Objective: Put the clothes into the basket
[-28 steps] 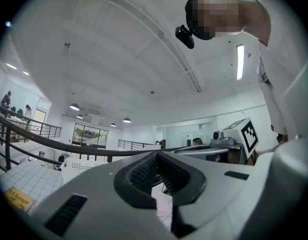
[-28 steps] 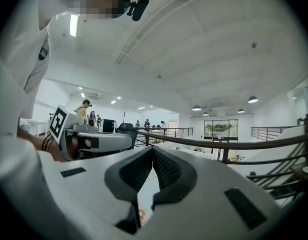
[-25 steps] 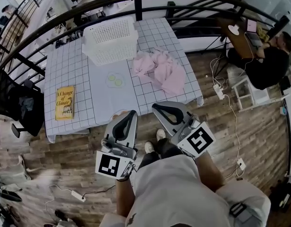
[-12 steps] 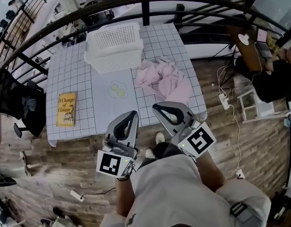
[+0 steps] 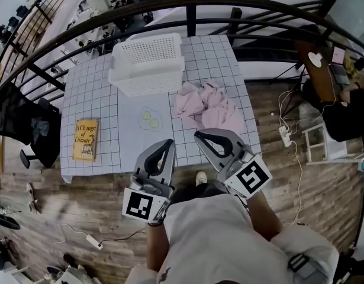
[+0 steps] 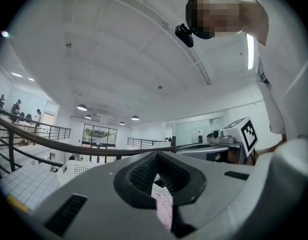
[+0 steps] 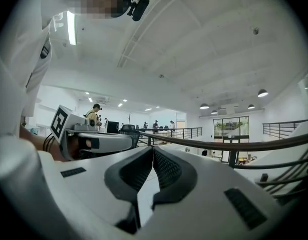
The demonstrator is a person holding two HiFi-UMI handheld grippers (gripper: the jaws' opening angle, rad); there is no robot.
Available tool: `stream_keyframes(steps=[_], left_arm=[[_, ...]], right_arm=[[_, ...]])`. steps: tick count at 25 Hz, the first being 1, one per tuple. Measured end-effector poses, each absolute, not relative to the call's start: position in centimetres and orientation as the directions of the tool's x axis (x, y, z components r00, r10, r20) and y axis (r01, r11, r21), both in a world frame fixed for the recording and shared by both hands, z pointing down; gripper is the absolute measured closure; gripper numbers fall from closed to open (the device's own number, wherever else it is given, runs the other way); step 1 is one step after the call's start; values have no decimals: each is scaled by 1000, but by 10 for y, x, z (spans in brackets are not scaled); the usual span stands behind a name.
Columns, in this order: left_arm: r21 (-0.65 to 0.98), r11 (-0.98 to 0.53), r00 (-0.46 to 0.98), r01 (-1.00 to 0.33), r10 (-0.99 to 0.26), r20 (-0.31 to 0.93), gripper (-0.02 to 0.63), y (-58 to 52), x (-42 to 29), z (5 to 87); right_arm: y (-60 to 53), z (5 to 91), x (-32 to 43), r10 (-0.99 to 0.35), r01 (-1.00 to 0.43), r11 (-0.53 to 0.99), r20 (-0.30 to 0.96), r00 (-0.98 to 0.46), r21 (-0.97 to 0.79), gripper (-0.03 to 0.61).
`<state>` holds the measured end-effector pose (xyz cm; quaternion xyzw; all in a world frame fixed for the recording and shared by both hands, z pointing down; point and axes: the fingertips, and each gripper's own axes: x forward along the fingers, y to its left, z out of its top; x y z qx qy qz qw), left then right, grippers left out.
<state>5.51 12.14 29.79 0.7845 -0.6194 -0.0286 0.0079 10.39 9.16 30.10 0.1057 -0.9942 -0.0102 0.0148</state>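
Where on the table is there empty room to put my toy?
Bare tablecloth lies between the book and the small dish, and left of the basket. It is crowded on the right, where the pink clothes lie beside the basket.

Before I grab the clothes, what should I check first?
1. Basket upright on the table, top open: ok.
2. Room in the basket: ok, it looks empty.
3. Pink clothes lying free beside the basket: ok.
4. Left gripper fingers open for grabbing: not ok, shut and empty.
5. Right gripper fingers open: not ok, shut and empty.
6. Grippers close to the clothes: not ok, both are back at the table's near edge.
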Motion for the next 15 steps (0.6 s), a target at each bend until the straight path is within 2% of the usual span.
stream_keyframes(steps=[15], left_arm=[[89,-296,291,-951,-954,-64,611,54,-4,312]], right_arm=[[20,315,54,-289,-289,957,59,-956,4,561]])
